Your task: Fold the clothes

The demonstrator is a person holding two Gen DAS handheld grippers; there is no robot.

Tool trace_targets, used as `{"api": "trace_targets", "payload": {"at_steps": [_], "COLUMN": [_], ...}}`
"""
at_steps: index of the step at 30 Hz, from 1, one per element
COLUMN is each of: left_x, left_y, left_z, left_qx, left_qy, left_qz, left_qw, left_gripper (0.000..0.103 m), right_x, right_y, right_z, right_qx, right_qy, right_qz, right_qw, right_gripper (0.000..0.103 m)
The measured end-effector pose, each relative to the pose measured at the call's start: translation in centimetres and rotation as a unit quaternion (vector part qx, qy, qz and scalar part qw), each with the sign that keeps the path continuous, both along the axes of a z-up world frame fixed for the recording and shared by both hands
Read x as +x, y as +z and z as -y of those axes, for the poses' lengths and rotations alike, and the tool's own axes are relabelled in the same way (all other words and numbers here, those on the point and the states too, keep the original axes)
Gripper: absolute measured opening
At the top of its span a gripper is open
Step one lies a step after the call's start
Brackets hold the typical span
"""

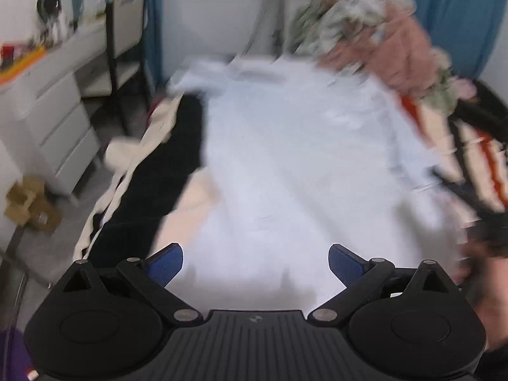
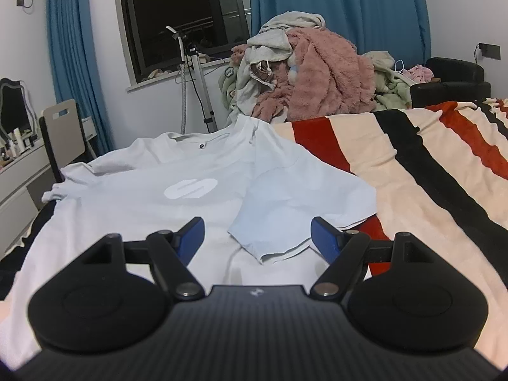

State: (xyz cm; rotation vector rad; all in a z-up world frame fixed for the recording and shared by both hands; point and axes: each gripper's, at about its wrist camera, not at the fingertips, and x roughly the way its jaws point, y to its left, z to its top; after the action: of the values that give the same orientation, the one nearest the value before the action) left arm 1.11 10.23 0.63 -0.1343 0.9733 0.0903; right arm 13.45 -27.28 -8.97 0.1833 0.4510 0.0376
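A pale T-shirt [image 2: 177, 197] lies spread front-up on the bed's striped blanket [image 2: 428, 171], collar toward the far edge where a heap of clothes [image 2: 311, 79] is piled, and one sleeve [image 2: 295, 209] is folded inward over the body. The right gripper [image 2: 257, 238] hangs just above the shirt's near part with its blue pads [image 2: 322, 236] wide apart on either side of the folded sleeve's cuff, gripping nothing. The left gripper [image 1: 255, 265], in a blurred view, is likewise spread wide and empty over the shirt's near hem, with a dresser [image 1: 47, 117] beyond the bed's left edge.
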Motion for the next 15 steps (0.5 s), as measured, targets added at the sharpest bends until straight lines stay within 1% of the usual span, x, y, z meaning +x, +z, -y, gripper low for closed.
{"api": "trace_targets", "payload": {"at_steps": [1, 2, 3, 4, 5, 6, 7, 10, 11, 12, 13, 14, 15], "left_x": [0.4, 0.8, 1.0, 1.2, 1.4, 1.6, 1.8, 2.6, 2.8, 3.1, 3.2, 3.3, 3.4], "left_y": [-1.1, -2.1, -3.1, -3.9, -4.7, -5.4, -5.9, -6.3, -6.6, -6.9, -7.0, -7.2, -7.3], "left_z": [-1.7, -3.3, -4.8, -6.0, -6.8, -7.6, -8.3, -7.8, -7.4, -7.0, -6.5, -6.0, -5.5], "left_qx": [-0.018, -0.034, -0.041, -0.041, -0.05, -0.061, -0.082, -0.088, -0.08, -0.072, -0.063, -0.054, -0.045], "left_qy": [0.009, 0.02, 0.036, 0.049, 0.057, 0.064, 0.07, 0.046, 0.04, 0.035, 0.029, 0.023, 0.017], "left_qz": [-0.011, -0.02, -0.025, -0.03, -0.039, -0.048, -0.054, -0.06, -0.071, -0.082, -0.093, -0.103, -0.113], "left_qw": [0.9997, 0.999, 0.9982, 0.9975, 0.9964, 0.9949, 0.9927, 0.9933, 0.9935, 0.9934, 0.9933, 0.993, 0.9924], "left_gripper": [0.094, 0.09, 0.083, 0.083, 0.082, 0.077, 0.075, 0.072, 0.064, 0.051, 0.044, 0.028, 0.007], "right_x": [-0.1, -0.1, -0.2, -0.3, -0.3, -0.4, -0.4, -0.5, -0.5, -0.5, -0.6, -0.7, -0.8], "right_y": [-0.1, -0.1, -0.1, 0.0, 0.1, 0.2, 0.2, 0.3, 0.2, 0.2, 0.3, 0.4, 0.5], "right_z": [0.0, 0.0, 0.0, 0.2, 0.4, 0.7, 1.0, 2.0, 2.2, 2.3, 2.4, 2.4, 2.5], "right_qx": [-0.003, -0.006, -0.009, -0.011, -0.014, -0.01, -0.005, 0.017, 0.022, 0.025, 0.026, 0.026, 0.027], "right_qy": [0.0, -0.001, -0.004, -0.01, -0.015, -0.02, -0.025, -0.035, -0.036, -0.038, -0.038, -0.038, -0.038], "right_qz": [-0.001, -0.001, 0.0, 0.002, 0.005, 0.005, 0.005, 0.002, 0.0, -0.001, 0.0, 0.001, 0.002], "right_qw": [1.0, 1.0, 1.0, 1.0, 1.0, 1.0, 1.0, 0.999, 0.999, 0.999, 0.999, 0.999, 0.999], "right_gripper": [0.075, 0.075, 0.075, 0.075, 0.075, 0.075, 0.075, 0.075, 0.075, 0.075, 0.075, 0.075, 0.075]}}
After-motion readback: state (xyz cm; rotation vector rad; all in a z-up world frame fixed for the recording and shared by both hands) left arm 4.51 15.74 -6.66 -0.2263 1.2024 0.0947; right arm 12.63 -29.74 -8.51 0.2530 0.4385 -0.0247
